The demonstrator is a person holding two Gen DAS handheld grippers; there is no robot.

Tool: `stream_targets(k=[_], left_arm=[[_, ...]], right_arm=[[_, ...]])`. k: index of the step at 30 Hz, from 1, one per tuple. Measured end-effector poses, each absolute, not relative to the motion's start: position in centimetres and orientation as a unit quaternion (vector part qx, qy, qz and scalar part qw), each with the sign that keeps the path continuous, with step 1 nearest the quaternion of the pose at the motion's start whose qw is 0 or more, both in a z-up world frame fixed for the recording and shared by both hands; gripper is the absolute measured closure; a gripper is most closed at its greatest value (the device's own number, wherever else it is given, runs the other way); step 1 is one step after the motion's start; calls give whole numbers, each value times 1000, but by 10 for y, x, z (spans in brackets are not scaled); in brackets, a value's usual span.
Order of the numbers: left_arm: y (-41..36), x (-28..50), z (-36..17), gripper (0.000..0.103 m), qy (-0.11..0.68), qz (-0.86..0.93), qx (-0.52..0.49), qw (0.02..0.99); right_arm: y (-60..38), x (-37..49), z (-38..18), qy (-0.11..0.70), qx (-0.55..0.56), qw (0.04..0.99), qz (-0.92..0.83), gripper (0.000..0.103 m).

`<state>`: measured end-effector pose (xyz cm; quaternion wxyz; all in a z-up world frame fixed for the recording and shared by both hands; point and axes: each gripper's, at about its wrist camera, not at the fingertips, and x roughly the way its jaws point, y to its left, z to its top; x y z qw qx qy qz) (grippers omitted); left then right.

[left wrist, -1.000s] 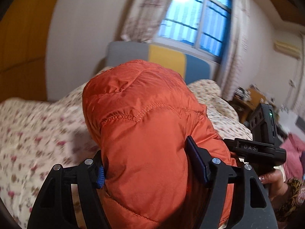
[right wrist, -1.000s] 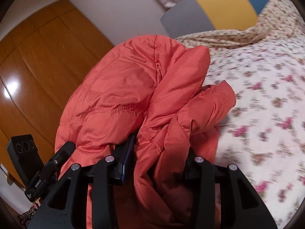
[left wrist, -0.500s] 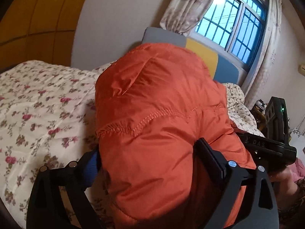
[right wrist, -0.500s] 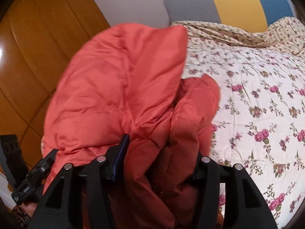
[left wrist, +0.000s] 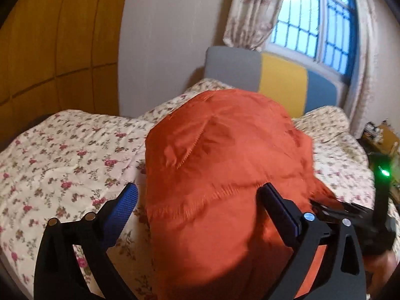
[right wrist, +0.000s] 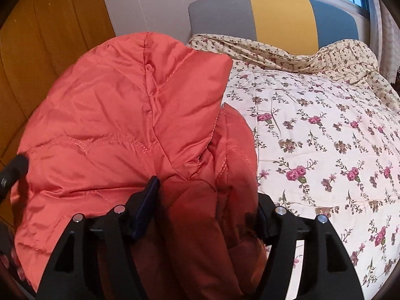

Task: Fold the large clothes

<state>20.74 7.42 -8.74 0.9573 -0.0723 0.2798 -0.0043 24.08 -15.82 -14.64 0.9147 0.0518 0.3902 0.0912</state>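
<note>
A bed under a rose-print quilt fills the room, its grey, yellow and blue headboard set below a barred window, with a wooden wardrobe along the wall to the left. On the near edge of that bed lies the task's garment, an orange quilted jacket, bundled into a thick, rounded heap with one panel doubled over another, so the folding looks well advanced, though the bundle is still puffy and uneven and appears to need squaring or pressing flat before it counts as finished. The left gripper points down at the heap from its near side; its jaws are opening and now stand wide, the blue pad on the left clear of the cloth with quilt showing in the gap, the other finger lying against the fabric without pinching it, the jacket bulging up between them. The right gripper tilts more steeply into the same bundle, its jaws also opening, with a dark red fold of jacket filling the space between them; the left pad stands just off the cloth and no squeeze shows, so the garment seems to be in the act of release. The far tip of the left tool shows at the right camera's left edge.
</note>
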Motion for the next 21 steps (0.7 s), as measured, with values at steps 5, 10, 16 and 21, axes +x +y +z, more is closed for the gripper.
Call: stream_targets(k=[5,10,16,21], left_arm=[[67,238,-110,3,320,-16,-76,944],[63,247,-126,3,330,-13,-59,942],[63,241,-126,3,325,-14,-58,944],[57,222,-122,3,314,1,-56,948]], right_arm=[[-167,240,-157,396,66,912,84,35],[-168,246,-165,394,58,914,80,32],[-162,241,-160,408,48,909,69,31],[-161,230,-152,413,48,907,59,29]])
